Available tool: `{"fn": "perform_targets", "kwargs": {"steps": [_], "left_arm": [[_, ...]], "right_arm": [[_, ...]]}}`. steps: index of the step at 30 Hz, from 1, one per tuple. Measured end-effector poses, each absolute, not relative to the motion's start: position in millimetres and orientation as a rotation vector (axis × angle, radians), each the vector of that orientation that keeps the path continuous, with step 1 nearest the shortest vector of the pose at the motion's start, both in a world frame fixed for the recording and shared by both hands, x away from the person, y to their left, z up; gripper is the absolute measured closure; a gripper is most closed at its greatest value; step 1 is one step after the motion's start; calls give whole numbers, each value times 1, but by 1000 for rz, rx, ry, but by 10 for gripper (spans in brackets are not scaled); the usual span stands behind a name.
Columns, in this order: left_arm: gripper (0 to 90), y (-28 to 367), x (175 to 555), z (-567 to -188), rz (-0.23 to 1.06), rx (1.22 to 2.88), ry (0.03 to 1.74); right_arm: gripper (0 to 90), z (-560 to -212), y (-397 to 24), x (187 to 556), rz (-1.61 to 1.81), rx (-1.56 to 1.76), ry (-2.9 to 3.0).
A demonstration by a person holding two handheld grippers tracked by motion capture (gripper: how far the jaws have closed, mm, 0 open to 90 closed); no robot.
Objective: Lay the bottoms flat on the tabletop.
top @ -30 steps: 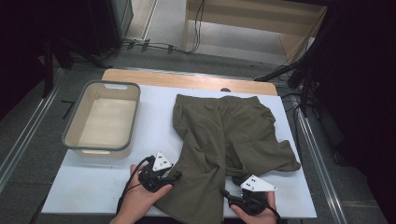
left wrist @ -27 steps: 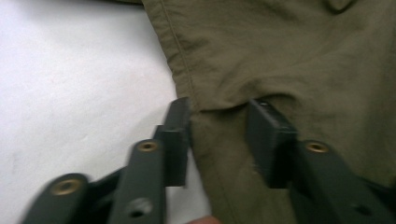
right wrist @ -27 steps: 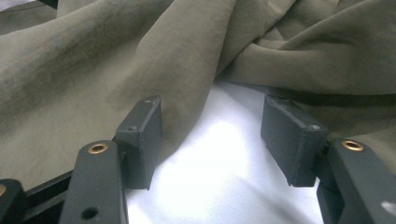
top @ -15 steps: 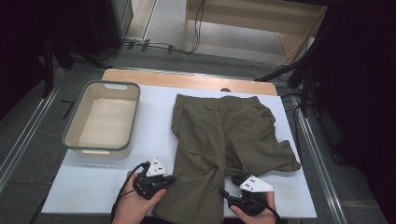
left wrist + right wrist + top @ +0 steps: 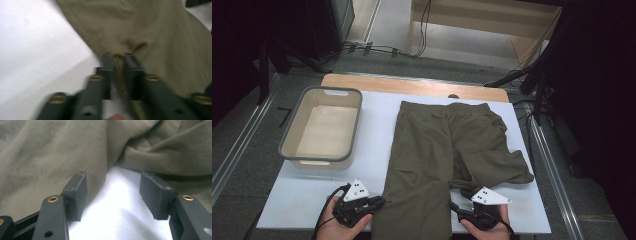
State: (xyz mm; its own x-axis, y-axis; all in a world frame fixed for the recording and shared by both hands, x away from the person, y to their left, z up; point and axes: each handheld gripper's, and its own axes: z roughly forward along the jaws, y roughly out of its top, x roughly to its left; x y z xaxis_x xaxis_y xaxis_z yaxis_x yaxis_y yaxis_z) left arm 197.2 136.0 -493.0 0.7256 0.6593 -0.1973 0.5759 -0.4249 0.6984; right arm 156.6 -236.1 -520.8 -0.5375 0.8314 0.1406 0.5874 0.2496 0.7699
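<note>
Olive green trousers [image 5: 447, 150] lie flat on the white table [image 5: 377, 140], waistband at the far side and legs toward me. My left gripper [image 5: 379, 202] sits at the near left edge of one leg. In the left gripper view its jaws [image 5: 117, 60] stand close together with a fold of the trousers' edge [image 5: 150, 30] pinched between them, though they have just been opening a little. My right gripper [image 5: 457, 210] rests at the near right side of that leg. It is open [image 5: 113, 192], with bare table between its jaws and the cloth [image 5: 50, 152] beside its left jaw.
A grey-rimmed beige bin [image 5: 317, 162] stands on the table's left half. A wooden board [image 5: 412, 86] runs along the far edge. Cables lie on the floor beyond it. Metal rails flank the table on both sides.
My left gripper has drawn back toward the near edge and a little left, and the leg's left edge now lies straighter. The right gripper has stayed where it was.
</note>
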Motion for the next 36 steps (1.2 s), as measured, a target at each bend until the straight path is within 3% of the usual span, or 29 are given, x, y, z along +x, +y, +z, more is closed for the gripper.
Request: {"fn": "perform_targets", "kwargs": {"steps": [2, 4, 14, 17, 21, 23, 25, 28, 30, 36], "left_arm": [[532, 134, 206, -490, 155, 2106, 941], [474, 131, 216, -487, 164, 2092, 940], [375, 106, 259, -505, 219, 2135, 1031], [418, 100, 257, -504, 248, 2163, 1024], [583, 94, 251, -504, 321, 2198, 1008], [736, 92, 249, -502, 336, 2247, 978], [866, 92, 247, -501, 336, 2273, 946], [883, 93, 247, -498, 400, 2303, 943], [884, 101, 248, -496, 436, 2294, 972], [885, 130, 256, -494, 495, 2248, 1078]], "right_arm": [[384, -517, -236, 158, 1184, 1305, 2220], [405, -510, -237, 159, 1198, 1293, 2202], [438, -475, -264, 175, 1246, 1314, 2030], [369, -478, -267, 179, 1171, 1346, 1999], [307, -492, -268, 188, 1086, 1451, 1983], [388, -501, -264, 191, 1065, 1467, 2014], [552, -509, -260, 192, 1034, 1440, 2060], [743, -512, -262, 191, 1014, 1413, 2087], [814, -509, -270, 190, 1028, 1418, 2058], [839, -500, -304, 187, 1056, 1472, 1943]]}}
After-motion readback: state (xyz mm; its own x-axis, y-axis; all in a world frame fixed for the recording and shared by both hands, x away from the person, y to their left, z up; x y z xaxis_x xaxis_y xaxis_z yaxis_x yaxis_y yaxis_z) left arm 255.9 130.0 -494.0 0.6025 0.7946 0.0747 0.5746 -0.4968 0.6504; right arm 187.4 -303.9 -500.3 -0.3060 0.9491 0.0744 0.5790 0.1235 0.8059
